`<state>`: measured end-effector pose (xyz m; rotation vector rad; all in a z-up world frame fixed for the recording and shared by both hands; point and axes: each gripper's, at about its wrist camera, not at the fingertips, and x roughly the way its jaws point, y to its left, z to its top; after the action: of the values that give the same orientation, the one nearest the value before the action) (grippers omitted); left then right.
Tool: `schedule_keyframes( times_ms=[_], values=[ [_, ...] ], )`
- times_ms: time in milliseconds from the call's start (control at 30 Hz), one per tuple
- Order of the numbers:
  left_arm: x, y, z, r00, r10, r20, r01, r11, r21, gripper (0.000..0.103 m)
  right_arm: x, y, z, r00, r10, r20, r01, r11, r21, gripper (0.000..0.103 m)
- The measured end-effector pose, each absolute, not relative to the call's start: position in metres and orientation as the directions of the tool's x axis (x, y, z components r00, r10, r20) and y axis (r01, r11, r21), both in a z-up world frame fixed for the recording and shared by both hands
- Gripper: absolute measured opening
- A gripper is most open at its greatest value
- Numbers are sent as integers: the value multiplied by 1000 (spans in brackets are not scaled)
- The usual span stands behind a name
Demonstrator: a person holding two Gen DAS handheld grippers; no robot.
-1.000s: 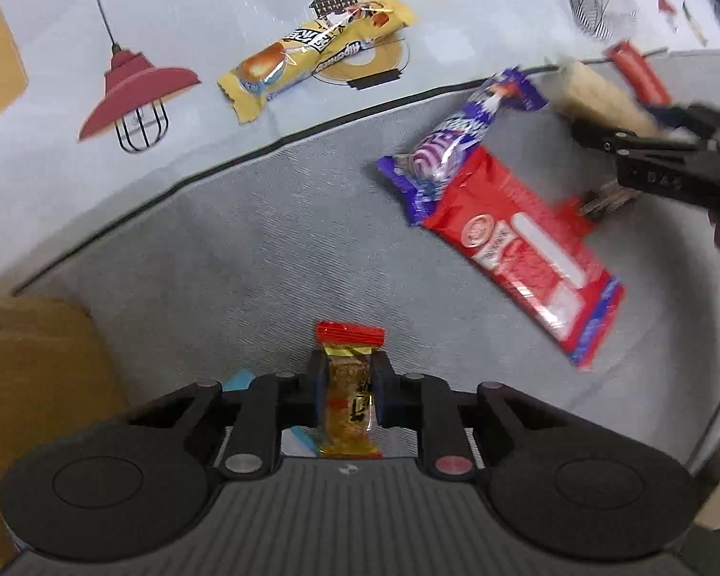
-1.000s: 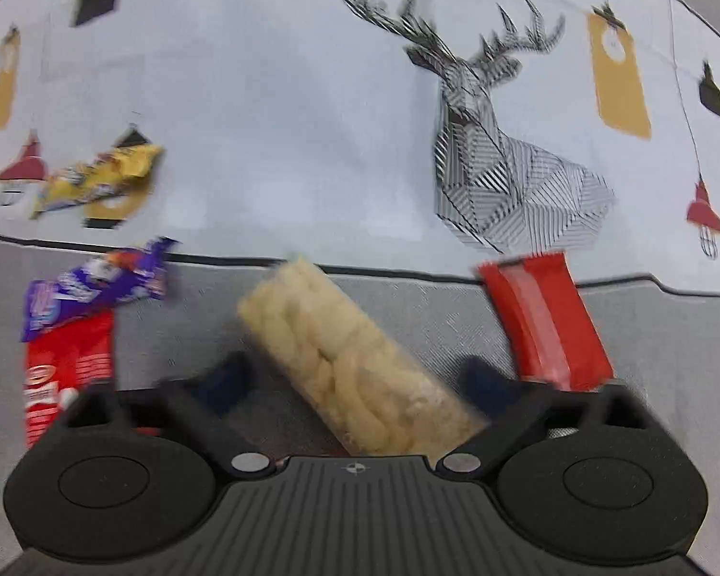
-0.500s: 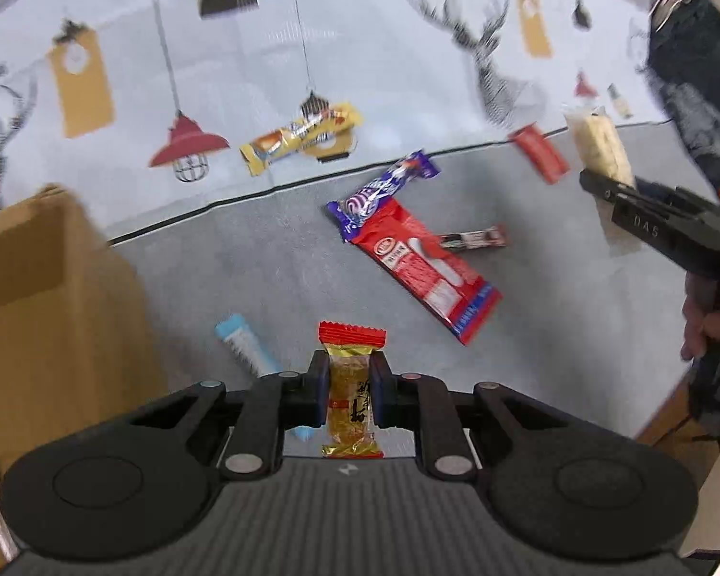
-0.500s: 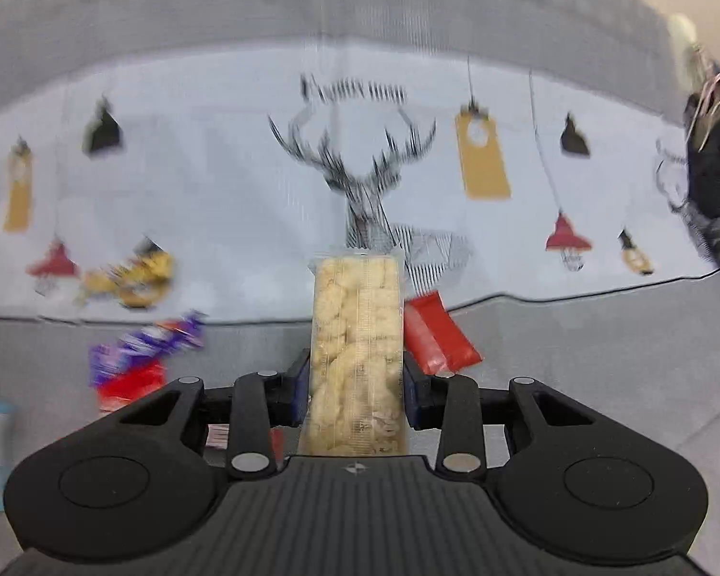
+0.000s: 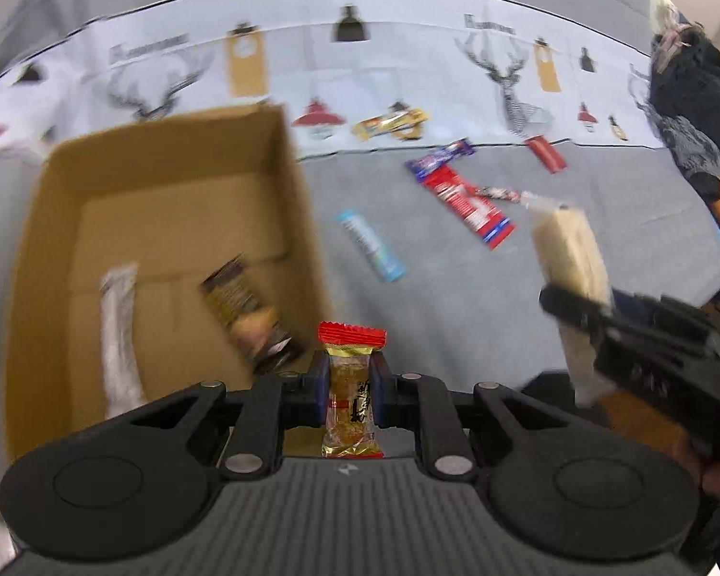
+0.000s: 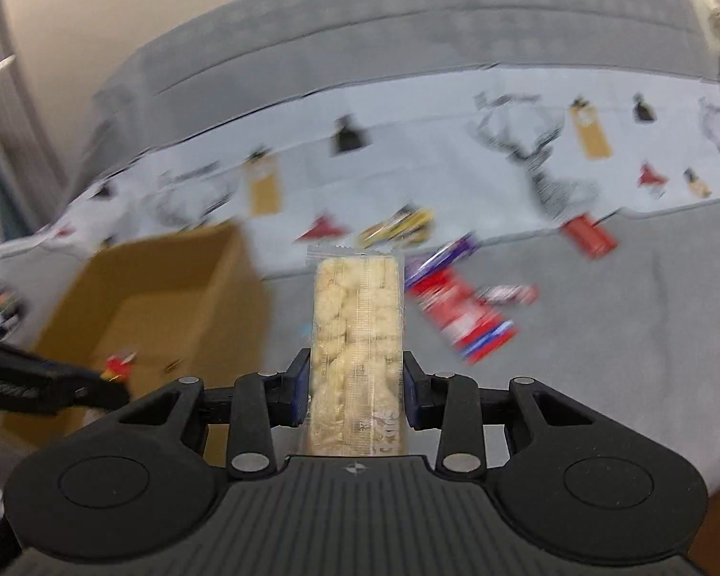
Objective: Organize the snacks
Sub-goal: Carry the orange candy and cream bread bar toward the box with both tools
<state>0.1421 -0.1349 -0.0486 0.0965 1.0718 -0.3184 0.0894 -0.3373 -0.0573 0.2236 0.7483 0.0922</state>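
Observation:
My left gripper is shut on a small gold candy with a red top, held above the right front edge of the open cardboard box. The box holds a brown snack pack and a white bar. My right gripper is shut on a clear pack of pale puffed snacks; it also shows in the left wrist view, to the right of the box. The box shows at the left in the right wrist view.
Loose snacks lie on the grey sofa seat: a light blue tube, a red wafer pack, a purple wrapper, a small red pack, and a yellow bar on the printed cloth. Dark clothing lies at right.
Both grippers have risen and swung left towards the box, each keeping its snack. The box interior has come into the left wrist view, and the loose snacks look smaller and farther off.

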Motion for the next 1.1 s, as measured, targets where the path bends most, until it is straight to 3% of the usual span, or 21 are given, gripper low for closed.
schedule_keyframes(
  times_ms=[367,1100],
  values=[
    [43,-38,-36,505,-195,-841,166,978,-127,19,20,-212,-27,670,308,-675,-266,949,170,38],
    [2,-15,-12,600,-238,-764,143,971,-190,19,-19,-187,-5,719,266,-641,-289,955,73,38]
  ],
)
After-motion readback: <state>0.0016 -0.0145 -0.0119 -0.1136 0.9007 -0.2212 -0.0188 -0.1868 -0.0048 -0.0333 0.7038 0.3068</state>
